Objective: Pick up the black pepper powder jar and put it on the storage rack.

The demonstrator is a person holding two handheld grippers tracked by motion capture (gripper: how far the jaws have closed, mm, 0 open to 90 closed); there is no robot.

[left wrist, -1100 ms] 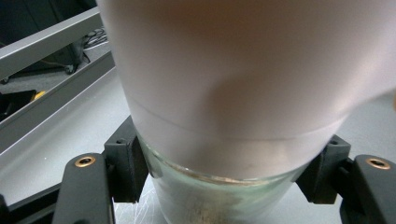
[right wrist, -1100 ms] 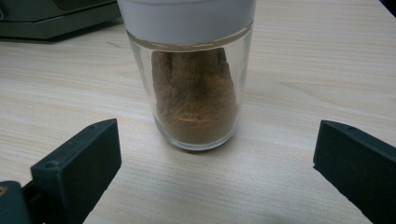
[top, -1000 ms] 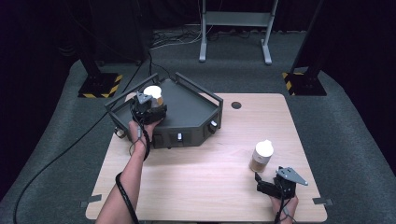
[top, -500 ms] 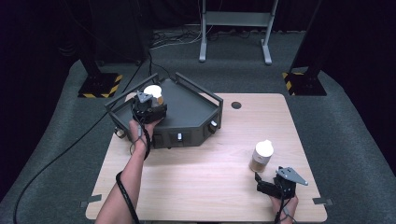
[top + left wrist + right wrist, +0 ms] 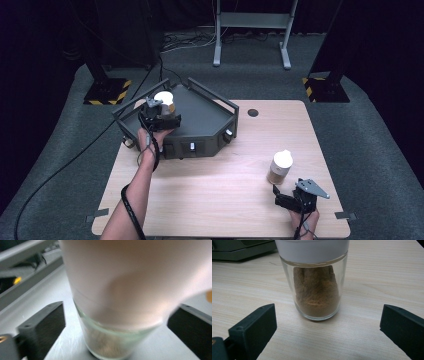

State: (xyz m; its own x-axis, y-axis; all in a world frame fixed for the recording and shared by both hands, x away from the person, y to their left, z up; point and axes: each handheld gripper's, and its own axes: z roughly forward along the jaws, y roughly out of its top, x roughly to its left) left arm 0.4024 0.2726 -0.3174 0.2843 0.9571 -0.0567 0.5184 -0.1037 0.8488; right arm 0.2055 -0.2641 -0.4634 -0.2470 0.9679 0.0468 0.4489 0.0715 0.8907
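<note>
A glass jar (image 5: 164,98) with a white lid stands at the left back of a dark grey railed tray (image 5: 205,122). My left gripper (image 5: 163,109) is at it, jaws open on either side of the jar (image 5: 112,315), pads clear of the glass. Those jaws have just been opening. My left gripper (image 5: 117,315) looks along the tray floor. A second jar (image 5: 280,167) with brown powder and a white lid stands on the wooden table at the right front. My right gripper (image 5: 281,194) sits just short of it, open, with the jar (image 5: 317,295) ahead of my right gripper (image 5: 327,315).
The tray takes up the table's back left; its raised rails (image 5: 212,94) run around it. A small black round hole (image 5: 253,112) lies in the tabletop (image 5: 220,190) right of the tray. A cable (image 5: 75,160) trails off the left side.
</note>
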